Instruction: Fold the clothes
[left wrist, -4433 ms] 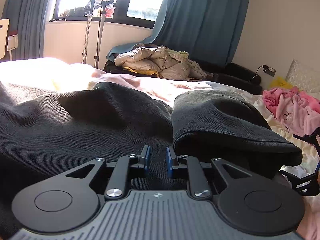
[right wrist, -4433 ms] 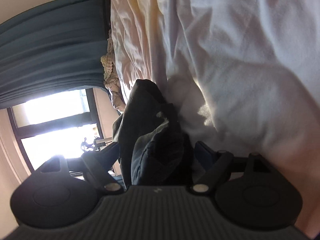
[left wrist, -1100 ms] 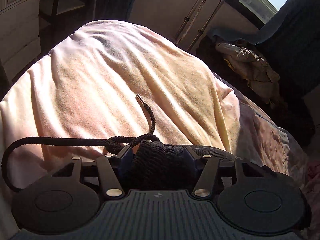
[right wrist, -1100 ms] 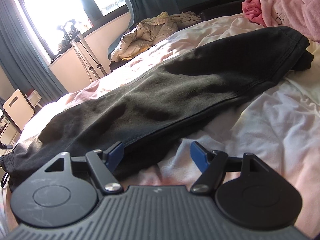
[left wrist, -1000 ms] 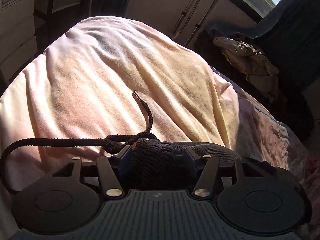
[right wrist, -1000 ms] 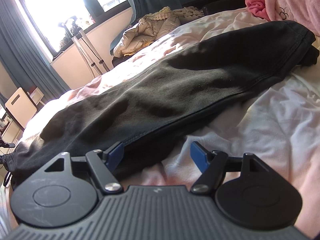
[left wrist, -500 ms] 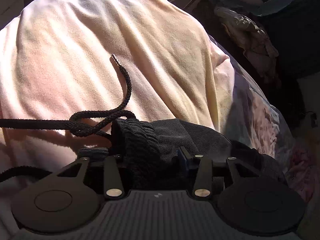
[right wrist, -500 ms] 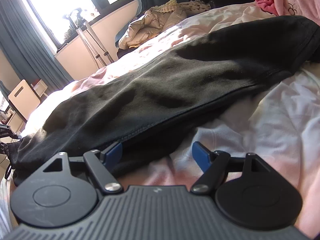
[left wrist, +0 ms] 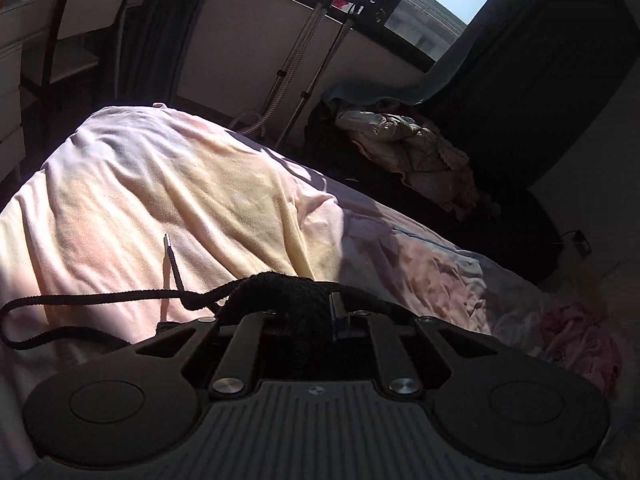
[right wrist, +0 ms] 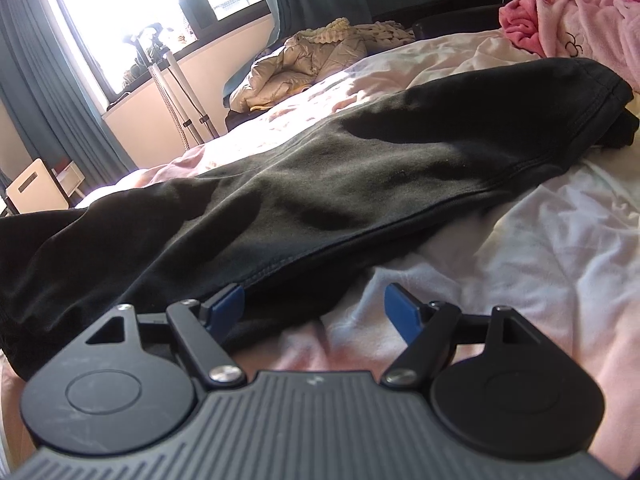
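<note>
Black trousers (right wrist: 320,192) lie stretched across the bed, leg hem (right wrist: 600,92) at the far right. My left gripper (left wrist: 296,312) has its jaws closing on the ribbed black waistband (left wrist: 280,288), which bulges up between the fingers and is raised off the cover. The drawstring (left wrist: 100,298) trails off to the left, its metal tip (left wrist: 167,240) pointing up. My right gripper (right wrist: 316,304) stands open low over the trousers' near seam edge, with its left pad (right wrist: 226,304) against the fabric and its right pad (right wrist: 402,312) over the sheet.
The bed has a pale pink and yellow cover (left wrist: 160,200). Pink clothes (right wrist: 580,12) are heaped at the far right. A beige jacket (right wrist: 312,60) lies beyond the bed under the window. A metal stand (left wrist: 304,60) and white drawers (left wrist: 12,92) border the bed's end.
The left gripper has narrowed on the waistband and risen with it; the bed looks farther below and the window is in view. The right gripper has hardly moved.
</note>
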Motion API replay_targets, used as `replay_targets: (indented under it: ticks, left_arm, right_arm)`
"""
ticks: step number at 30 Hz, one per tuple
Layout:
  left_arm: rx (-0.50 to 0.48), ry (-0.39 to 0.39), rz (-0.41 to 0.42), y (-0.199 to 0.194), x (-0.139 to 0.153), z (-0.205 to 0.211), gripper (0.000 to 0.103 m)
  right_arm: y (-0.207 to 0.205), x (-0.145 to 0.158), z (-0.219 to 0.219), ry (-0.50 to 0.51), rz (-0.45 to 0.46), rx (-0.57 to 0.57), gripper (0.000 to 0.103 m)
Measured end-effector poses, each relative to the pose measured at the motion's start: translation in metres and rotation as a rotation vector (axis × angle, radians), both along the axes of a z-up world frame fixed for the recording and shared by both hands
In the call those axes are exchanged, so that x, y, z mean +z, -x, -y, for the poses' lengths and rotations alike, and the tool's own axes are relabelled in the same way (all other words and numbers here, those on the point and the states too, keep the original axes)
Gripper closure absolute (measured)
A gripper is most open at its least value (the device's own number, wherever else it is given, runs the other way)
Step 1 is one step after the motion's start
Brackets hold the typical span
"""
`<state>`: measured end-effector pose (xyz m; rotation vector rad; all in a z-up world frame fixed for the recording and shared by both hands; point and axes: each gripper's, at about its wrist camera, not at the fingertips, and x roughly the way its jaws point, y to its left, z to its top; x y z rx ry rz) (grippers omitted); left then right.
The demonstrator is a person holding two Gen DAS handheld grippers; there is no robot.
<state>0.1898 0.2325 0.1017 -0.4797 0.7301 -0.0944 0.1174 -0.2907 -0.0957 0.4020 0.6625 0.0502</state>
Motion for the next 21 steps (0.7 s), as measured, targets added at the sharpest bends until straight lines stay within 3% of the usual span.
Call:
replay_targets:
  ticks: [3,11,14,19,21]
  left_arm:
    - [-0.069,0.006,0.07,0.051,0.018,0.017,0.09]
    - [-0.237,0.059,0.076,0.169,-0.016,0.041,0.093]
    - [-0.259,0.085,0.017,0.196,-0.046,0.045,0.093]
    - [-0.257,0.15,-0.15,0.206,-0.097,0.06,0.093]
    - [-0.277,0.135,-0.213,0.208,-0.114,0.074,0.093]
  right_arm:
    - [0.008,0.003,0.003,-0.011,0.012,-0.003,0.025]
    - [0.019,0.008,0.007,-0.073,0.026,0.001,0.024]
    - [0.021,0.008,0.003,-0.07,0.02,0.016,0.024]
    - [0.024,0.009,-0.001,-0.081,0.018,0.037,0.024]
    - [0.025,0.01,-0.003,-0.074,0.019,0.041,0.024]
